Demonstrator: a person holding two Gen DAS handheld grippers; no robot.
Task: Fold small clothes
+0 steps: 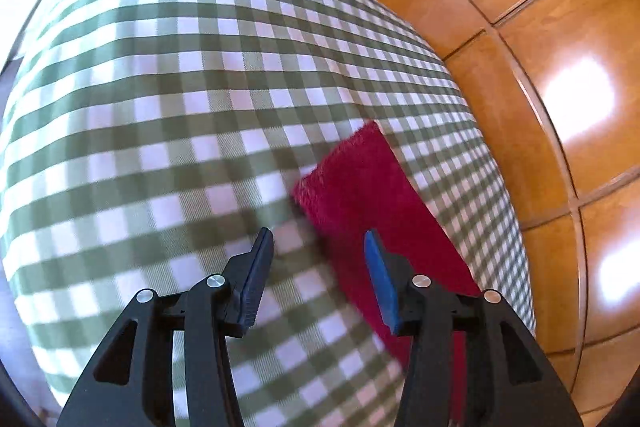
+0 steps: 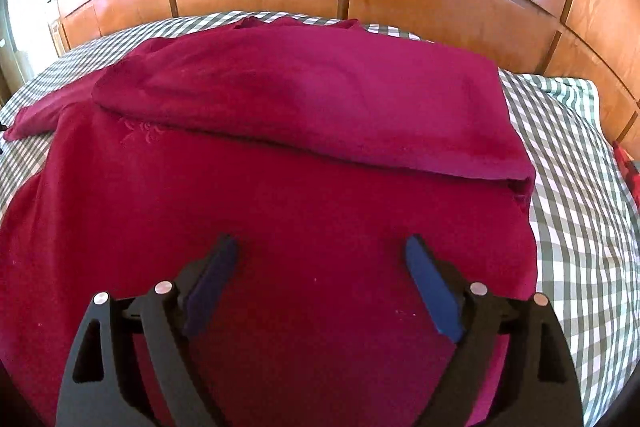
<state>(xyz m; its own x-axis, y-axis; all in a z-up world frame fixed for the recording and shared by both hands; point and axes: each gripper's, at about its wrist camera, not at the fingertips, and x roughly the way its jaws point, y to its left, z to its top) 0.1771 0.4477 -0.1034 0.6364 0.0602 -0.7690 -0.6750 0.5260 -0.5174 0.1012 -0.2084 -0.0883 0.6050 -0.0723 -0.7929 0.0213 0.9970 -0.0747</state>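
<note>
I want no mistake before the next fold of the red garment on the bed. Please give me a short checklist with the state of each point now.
1. Right gripper free of cloth: ok, open above the red garment.
2. Left gripper free: ok, open, nothing between its fingers.
3. First fold lies flat: ok, folded flap rests on the body.
4. Sleeve tucked in: not ok, it sticks out onto the checked bedcover.
5. Garment hem straight: cannot tell, hidden below the grippers.

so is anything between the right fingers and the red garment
Nothing visible. The right gripper hangs open directly over the red garment on the checked bedcover, with only bare fabric between its fingers.
</note>
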